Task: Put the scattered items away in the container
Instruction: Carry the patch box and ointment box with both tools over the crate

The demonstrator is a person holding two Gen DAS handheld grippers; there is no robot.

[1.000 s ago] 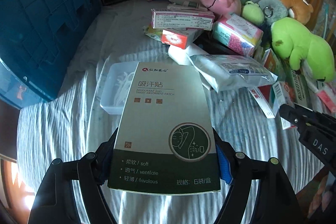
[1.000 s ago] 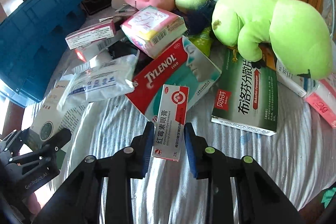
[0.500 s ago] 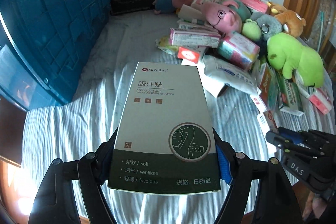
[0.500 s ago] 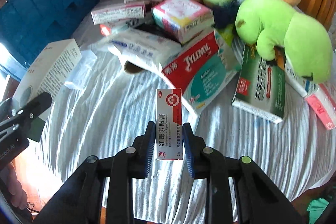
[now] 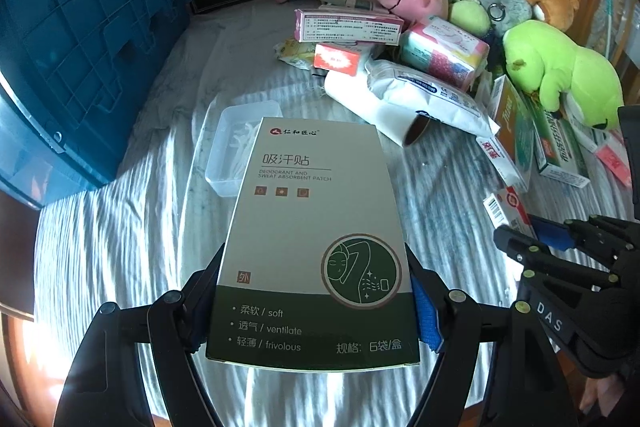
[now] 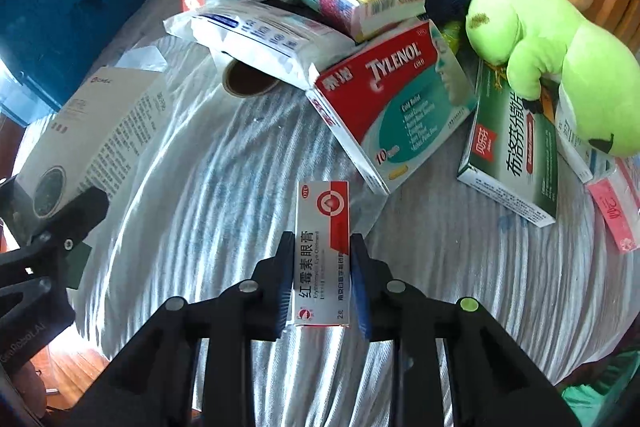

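clearly, we had our left gripper (image 5: pixel 314 303) clamped across the lower end of the grey-and-green sweat patch box (image 5: pixel 316 239), which filled the centre of the left wrist view above the striped sheet (image 5: pixel 132 227), with the blue crate (image 5: pixel 88 39) at the upper left of that frame. meanwhile our right gripper (image 6: pixel 321 279) was closed on the narrow red-and-white ointment box (image 6: pixel 322 251), low in the centre of the right wrist view, while the tylenol box (image 6: pixel 396 95) and the green plush toy (image 6: pixel 560 55) lay in the pile toward the upper right.
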